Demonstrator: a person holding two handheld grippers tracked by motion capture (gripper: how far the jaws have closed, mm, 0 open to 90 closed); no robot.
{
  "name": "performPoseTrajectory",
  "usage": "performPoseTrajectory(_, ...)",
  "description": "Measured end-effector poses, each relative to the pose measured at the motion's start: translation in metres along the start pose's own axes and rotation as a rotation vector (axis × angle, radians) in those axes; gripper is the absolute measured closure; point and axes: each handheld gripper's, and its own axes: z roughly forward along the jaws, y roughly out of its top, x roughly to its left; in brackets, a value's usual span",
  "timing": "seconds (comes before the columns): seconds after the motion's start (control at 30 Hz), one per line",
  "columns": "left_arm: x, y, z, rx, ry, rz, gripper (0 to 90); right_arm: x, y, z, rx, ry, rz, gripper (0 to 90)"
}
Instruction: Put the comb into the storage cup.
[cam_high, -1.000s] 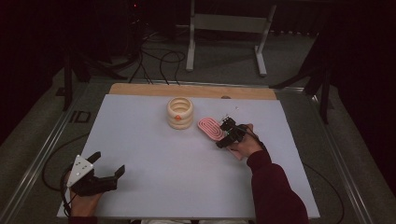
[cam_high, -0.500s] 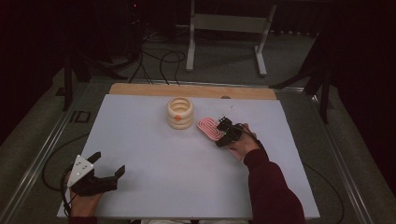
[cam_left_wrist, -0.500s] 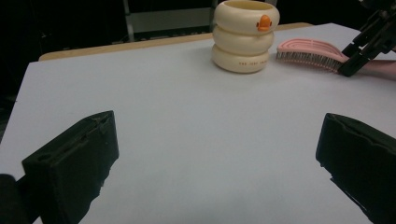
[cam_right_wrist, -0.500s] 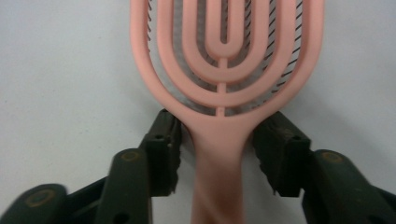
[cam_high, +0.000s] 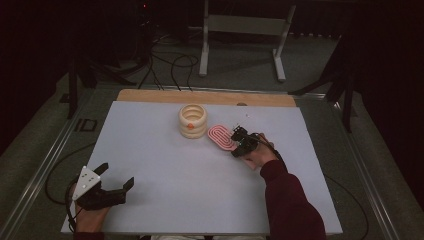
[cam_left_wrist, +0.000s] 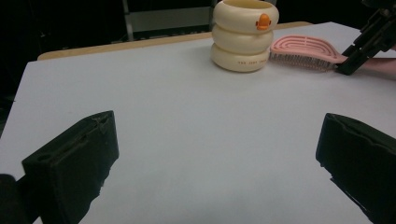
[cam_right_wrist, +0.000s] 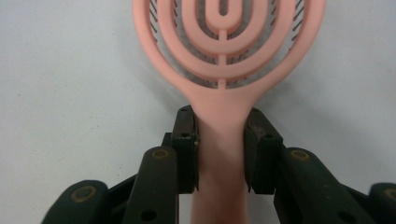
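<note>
- A pale grey worktop (cam_high: 165, 165) carries two things at its far middle: a cream-coloured holder shaped like three stacked rings with a small orange mark (cam_high: 193, 120), and, just right of it, a flat pink plastic hairbrush with a vented oval head (cam_high: 221, 137).
- The brush lies bristles down on the worktop. Its long axis runs from the head, at the far left beside the cream holder, to the handle at the near right.
- The right claw (cam_high: 238, 141) sits at the handle end, in line with that axis. Its jaws have just been closing, and in the right gripper view the pads (cam_right_wrist: 186, 149) press on both sides of the pink handle where it narrows below the head.
- The right hand is far nearer the brush; the left claw (cam_high: 114, 181) rests at the near left corner, well apart, jaws wide open on nothing.
- Hidden: the handle's near end, under the right claw; the bristles are mostly out of sight. Whether brush and holder touch is hard to tell.
</note>
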Motion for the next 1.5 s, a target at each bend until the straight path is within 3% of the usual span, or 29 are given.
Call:
performPoseTrajectory(0.3, 0.0, 0.0, 0.0, 0.004, 0.001, 0.001, 0.0, 0.003, -0.006, -0.002, -0.026, -0.015, -0.008, 70.1)
performPoseTrajectory(0.77, -0.002, -0.001, 0.002, 0.02, -0.003, 0.0, 0.0, 0.005, -0.025, -0.008, -0.065, 0.015, -0.012, 70.0)
performPoseTrajectory(1.5, -0.001, 0.002, 0.003, 0.038, 0.022, -0.021, 0.0, 0.023, -0.05, -0.027, -0.21, 0.038, -0.043, 70.1)
